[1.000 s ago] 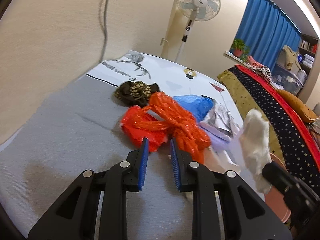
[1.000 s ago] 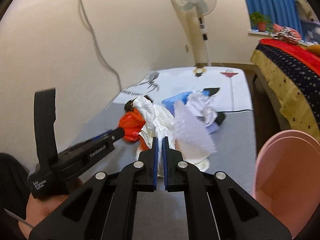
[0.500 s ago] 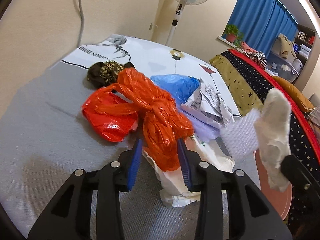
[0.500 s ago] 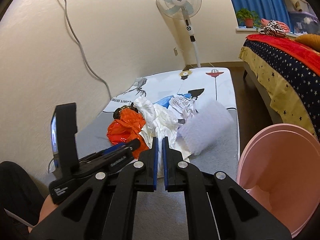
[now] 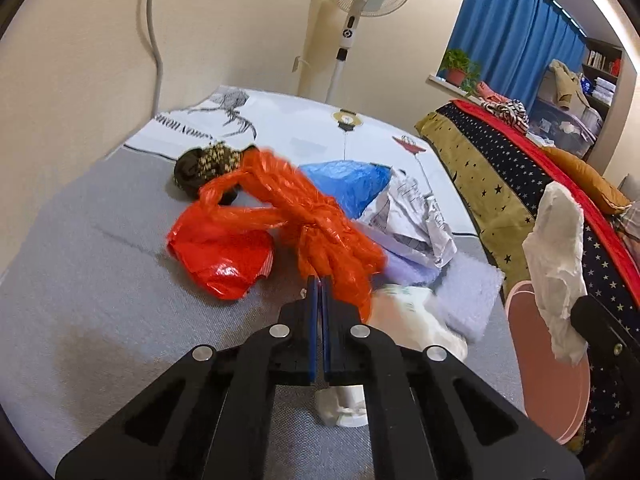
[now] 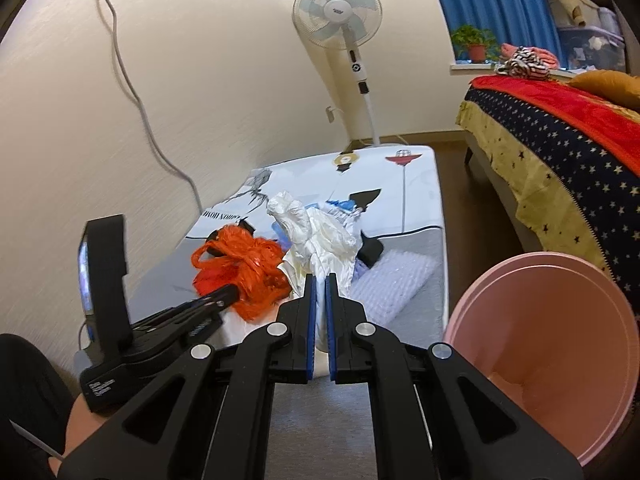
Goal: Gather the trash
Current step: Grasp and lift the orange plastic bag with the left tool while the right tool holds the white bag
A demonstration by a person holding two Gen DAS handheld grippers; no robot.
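My left gripper [image 5: 319, 280] is shut on the orange plastic bag [image 5: 320, 216], which lies crumpled on the grey mat [image 5: 100, 280] and trails back over a red bag [image 5: 224, 256]. My right gripper [image 6: 320, 278] is shut on a white crumpled bag [image 6: 320, 240] and holds it up beside the pink bin [image 6: 560, 340]. The white bag also shows at the right of the left wrist view [image 5: 560, 264], above the bin [image 5: 552, 380]. The left gripper and the orange bag [image 6: 244, 268] show at the left of the right wrist view.
A blue bag [image 5: 348, 184], crumpled newspaper [image 5: 416, 216], a dark patterned lump [image 5: 208, 164], bubble wrap [image 5: 468, 300] and white paper [image 5: 404, 320] lie on the mat. A standing fan [image 5: 360, 0] is behind. A bed with a starry cover [image 5: 520, 160] stands right.
My left gripper has closed on the orange bag's tail. My right gripper has lifted the white bag higher and further right, toward the pink bin.
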